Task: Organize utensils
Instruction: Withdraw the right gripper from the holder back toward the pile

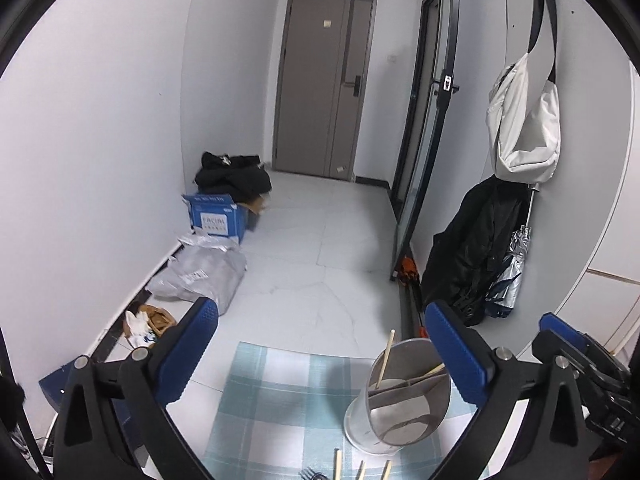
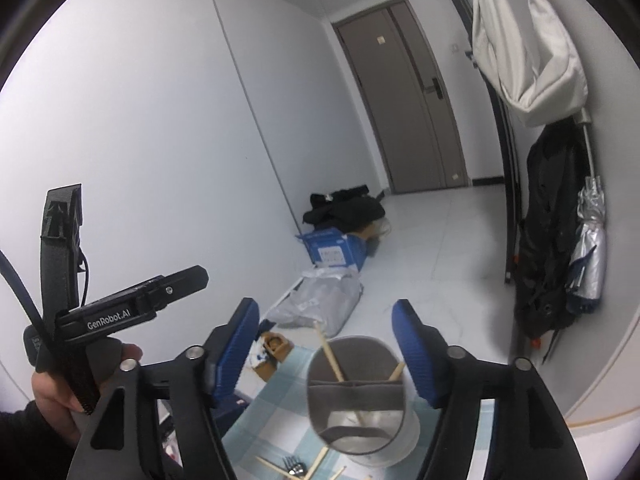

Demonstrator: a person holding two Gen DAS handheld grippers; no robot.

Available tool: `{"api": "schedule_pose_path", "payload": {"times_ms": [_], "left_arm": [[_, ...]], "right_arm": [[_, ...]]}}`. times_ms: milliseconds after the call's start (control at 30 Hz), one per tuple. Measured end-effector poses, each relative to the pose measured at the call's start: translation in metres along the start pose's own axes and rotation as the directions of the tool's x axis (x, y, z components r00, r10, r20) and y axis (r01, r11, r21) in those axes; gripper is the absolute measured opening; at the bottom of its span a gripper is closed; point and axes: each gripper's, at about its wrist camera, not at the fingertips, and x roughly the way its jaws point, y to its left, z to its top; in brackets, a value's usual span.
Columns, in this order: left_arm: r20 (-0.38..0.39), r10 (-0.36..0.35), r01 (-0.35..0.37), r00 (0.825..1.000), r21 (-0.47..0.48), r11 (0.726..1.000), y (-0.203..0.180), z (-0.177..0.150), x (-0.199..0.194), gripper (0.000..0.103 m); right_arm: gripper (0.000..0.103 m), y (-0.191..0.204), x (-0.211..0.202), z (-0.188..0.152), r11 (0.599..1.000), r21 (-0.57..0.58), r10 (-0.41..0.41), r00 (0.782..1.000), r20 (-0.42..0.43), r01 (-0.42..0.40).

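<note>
While the left gripper hangs with jaws wide apart and nothing between them, the metal utensil holder stands on the checked mat, right of centre, two chopsticks already inside; loose chopsticks and a fork lie at the near edge. From the right wrist, the right gripper is also apart and empty, directly over the holder. Next pick: drop low, pinch one chopstick mid-shaft, avoid nudging the holder.

The utensil holder blocks the right near side; the checked mat lies clear to its left.
</note>
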Motion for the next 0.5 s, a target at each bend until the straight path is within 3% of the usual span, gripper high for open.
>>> {"api": "schedule_pose_path", "payload": {"times_ms": [200,500], "left_arm": [[0.000,0.015,-0.015,1.000,-0.014,1.000,0.005,-0.019,-0.013,0.102],[0.038,0.047,-0.046,0.998,-0.046,0.998,0.017,-0.053,-0.035,0.102]], "right_arm": [[0.096,0.016,-0.023,-0.018,0.999,-0.022,-0.029,0.999,0.036,0.030],[0.103,0.031,-0.043,-0.056,0.997,-0.062,-0.046,0.996,0.083,0.051]]}}
